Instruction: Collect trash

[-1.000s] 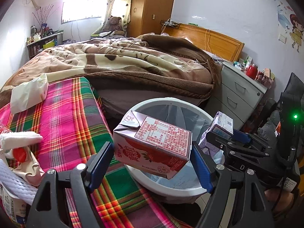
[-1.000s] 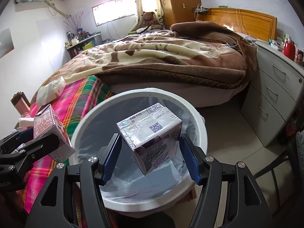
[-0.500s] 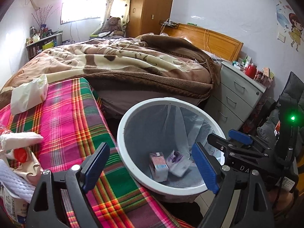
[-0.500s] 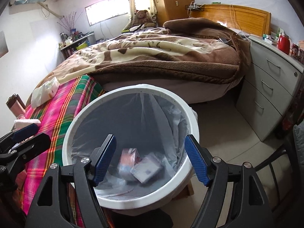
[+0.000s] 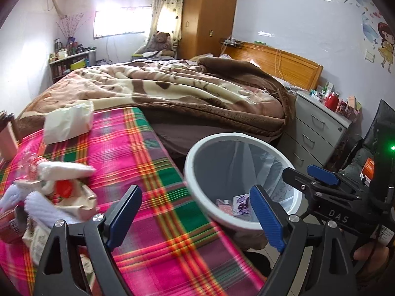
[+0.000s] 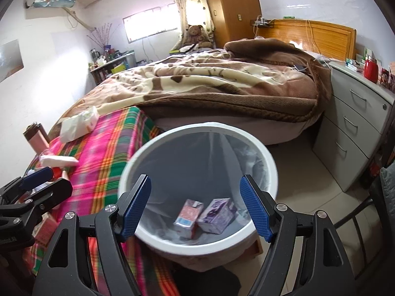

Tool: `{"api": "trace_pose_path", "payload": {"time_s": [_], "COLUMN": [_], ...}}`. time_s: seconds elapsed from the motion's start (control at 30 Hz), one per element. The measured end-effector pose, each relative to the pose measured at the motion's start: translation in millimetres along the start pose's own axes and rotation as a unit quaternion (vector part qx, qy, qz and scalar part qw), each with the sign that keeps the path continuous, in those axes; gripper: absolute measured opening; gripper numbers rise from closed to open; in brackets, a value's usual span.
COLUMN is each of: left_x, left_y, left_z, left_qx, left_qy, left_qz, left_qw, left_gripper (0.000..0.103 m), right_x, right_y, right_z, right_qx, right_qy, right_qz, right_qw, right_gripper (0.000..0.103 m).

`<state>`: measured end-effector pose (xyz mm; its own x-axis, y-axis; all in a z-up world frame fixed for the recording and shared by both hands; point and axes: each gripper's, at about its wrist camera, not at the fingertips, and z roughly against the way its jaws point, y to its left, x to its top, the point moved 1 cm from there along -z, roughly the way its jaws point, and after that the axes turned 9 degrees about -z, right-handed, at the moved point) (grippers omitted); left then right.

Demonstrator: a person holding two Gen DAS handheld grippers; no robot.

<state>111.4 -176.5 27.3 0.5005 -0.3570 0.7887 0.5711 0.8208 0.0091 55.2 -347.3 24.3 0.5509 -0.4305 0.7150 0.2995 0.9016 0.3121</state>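
Note:
A white bin [image 5: 190, 157] with a clear liner stands on the floor beside the plaid-covered table [image 5: 138, 153]. On its bottom lie a pink carton [image 6: 188, 214] and a purple carton [image 6: 217, 214], also seen from the left as the pink carton [image 5: 223, 206] and the purple carton [image 5: 242, 203]. My left gripper [image 5: 195, 190] is open and holds nothing, over the table edge by the bin. My right gripper [image 6: 195, 178] hangs open above the bin [image 6: 269, 157], also holding nothing. A heap of crumpled wrappers and tissue [image 5: 61, 187] lies on the table to the left.
A white tissue pack [image 5: 69, 120] lies at the table's far end, with a pink bottle [image 6: 37, 138] near the left edge. Behind the table is a bed with a brown blanket [image 5: 185, 93]. Grey drawers [image 6: 350, 128] and a dark chair [image 6: 370, 212] stand at the right.
Both cartons have left the jaws and dropped into the bin. Both grippers opened wider, then drew back and leftward, so the bin now sits further right in the left wrist view.

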Motion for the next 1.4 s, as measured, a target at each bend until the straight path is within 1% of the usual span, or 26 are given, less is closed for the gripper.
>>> {"api": "trace_pose_path", "payload": {"time_s": [0.23, 0.3, 0.4, 0.5, 0.7, 0.9, 1.07, 1.2, 1.3, 1.4], "left_x": [-22, -28, -37, -49, -70, -89, -103, -113, -119, -122], "left_y": [32, 43, 58, 76, 111, 139, 162, 180, 194, 205], "left_z": [27, 35, 46, 58, 78, 94, 101, 106, 107, 105], "left_qx": [0.031, 0.043, 0.051, 0.067, 0.103, 0.121, 0.132, 0.144, 0.156, 0.160], "left_qy": [-0.015, -0.019, -0.024, -0.029, -0.031, -0.031, -0.025, -0.018, -0.011, 0.000], "left_qz": [0.018, 0.025, 0.037, 0.048, 0.068, 0.093, 0.111, 0.121, 0.129, 0.123], "left_qw": [0.9993, 0.9986, 0.9977, 0.9961, 0.9919, 0.9878, 0.9847, 0.9820, 0.9793, 0.9794], "left_gripper": [0.090, 0.090, 0.090, 0.090, 0.090, 0.091, 0.092, 0.093, 0.093, 0.093], "right_x": [-16, -20, -26, -32, -49, -66, -81, -91, -98, -103], "right_y": [35, 45, 58, 71, 98, 128, 152, 169, 178, 182], "right_z": [9, 12, 17, 18, 14, 11, 5, -1, -7, -12], "right_qx": [0.030, 0.041, 0.054, 0.068, 0.101, 0.123, 0.140, 0.140, 0.127, 0.115], "right_qy": [-0.008, -0.012, -0.018, -0.016, 0.009, 0.033, 0.062, 0.077, 0.092, 0.102], "right_qz": [0.023, 0.028, 0.032, 0.038, 0.041, 0.061, 0.073, 0.082, 0.087, 0.082], "right_qw": [0.999, 0.999, 0.998, 0.997, 0.994, 0.990, 0.986, 0.984, 0.984, 0.985], "right_gripper": [0.076, 0.076, 0.076, 0.076, 0.076, 0.076, 0.076, 0.076, 0.076, 0.076]}}
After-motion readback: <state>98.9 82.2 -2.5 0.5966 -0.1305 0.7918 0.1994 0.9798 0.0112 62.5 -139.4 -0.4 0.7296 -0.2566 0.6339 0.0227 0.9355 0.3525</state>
